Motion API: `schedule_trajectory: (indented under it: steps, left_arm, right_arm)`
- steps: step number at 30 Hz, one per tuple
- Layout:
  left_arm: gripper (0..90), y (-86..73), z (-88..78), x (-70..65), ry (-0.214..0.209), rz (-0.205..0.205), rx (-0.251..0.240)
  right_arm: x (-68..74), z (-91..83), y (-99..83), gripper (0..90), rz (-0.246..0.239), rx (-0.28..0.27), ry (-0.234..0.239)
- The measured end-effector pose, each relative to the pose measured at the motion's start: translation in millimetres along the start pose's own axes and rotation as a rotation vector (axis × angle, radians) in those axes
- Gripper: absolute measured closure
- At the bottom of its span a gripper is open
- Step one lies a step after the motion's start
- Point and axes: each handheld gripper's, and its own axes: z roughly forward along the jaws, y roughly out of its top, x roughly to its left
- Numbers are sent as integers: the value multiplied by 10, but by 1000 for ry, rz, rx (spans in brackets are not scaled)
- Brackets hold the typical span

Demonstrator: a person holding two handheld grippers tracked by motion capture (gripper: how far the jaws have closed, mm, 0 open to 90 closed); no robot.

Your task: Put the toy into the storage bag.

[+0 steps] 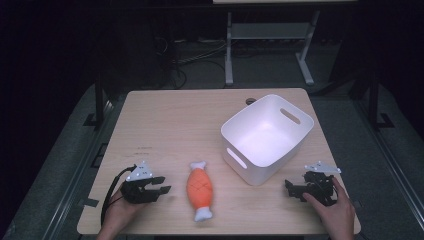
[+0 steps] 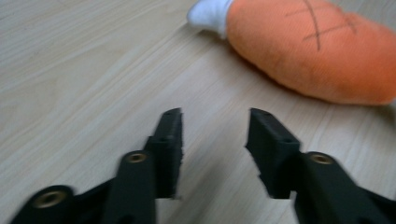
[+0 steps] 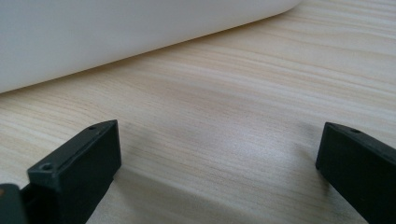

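Orange plush toy lies on the table, untouched. Left gripper beside it, jaws apart, should straddle its middle squarely. Right gripper rests with jaws wide, empty.

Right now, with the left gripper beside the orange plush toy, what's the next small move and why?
Probably ease the left gripper toward the orange plush toy: its jaws stand open with nothing between them, and the toy lies apart, just ahead on the table.
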Motion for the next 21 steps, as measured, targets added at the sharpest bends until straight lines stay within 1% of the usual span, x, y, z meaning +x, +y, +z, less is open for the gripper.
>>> schedule_trajectory:
  steps: [1, 2, 3, 4, 5, 6, 10, 11, 15, 16, 17, 19, 21]
  left_arm:
    - [661, 0, 0, 0, 0, 0, 0]
    - [661, 30, -1, 2, -7, -3, 5]
    - [774, 93, 2, 1, -13, -3, 18]
    - [819, 93, 2, 1, -13, -3, 18]
    - [858, 146, 8, 1, -17, 4, 28]
    - [874, 167, 17, 1, -20, 1, 29]
    - [894, 220, 56, 10, -23, 0, 41]
    - [895, 250, 85, 11, -25, 3, 51]
    - [896, 286, 128, 9, -24, 0, 54]
    - [895, 298, 142, 12, -21, 8, 53]
    - [895, 322, 174, 19, -22, -1, 44]
    - [895, 334, 190, 23, -23, -2, 48]
    - [895, 362, 223, 30, -18, 8, 56]
  right_arm:
    - [0, 0, 0, 0, 0, 0, 0]
    - [0, 0, 0, 0, 0, 0, 0]
    - [0, 0, 0, 0, 0, 0, 0]
    - [0, 0, 0, 0, 0, 0, 0]
    - [0, 0, 0, 0, 0, 0, 0]
    - [0, 0, 0, 0, 0, 0, 0]
    - [0, 0, 0, 0, 0, 0, 0]
    - [0, 0, 0, 0, 0, 0, 0]
    - [0, 0, 0, 0, 0, 0, 0]
    - [0, 0, 0, 0, 0, 0, 0]
    - [0, 0, 0, 0, 0, 0, 0]
    - [0, 0, 0, 0, 0, 0, 0]
    - [0, 0, 0, 0, 0, 0, 0]
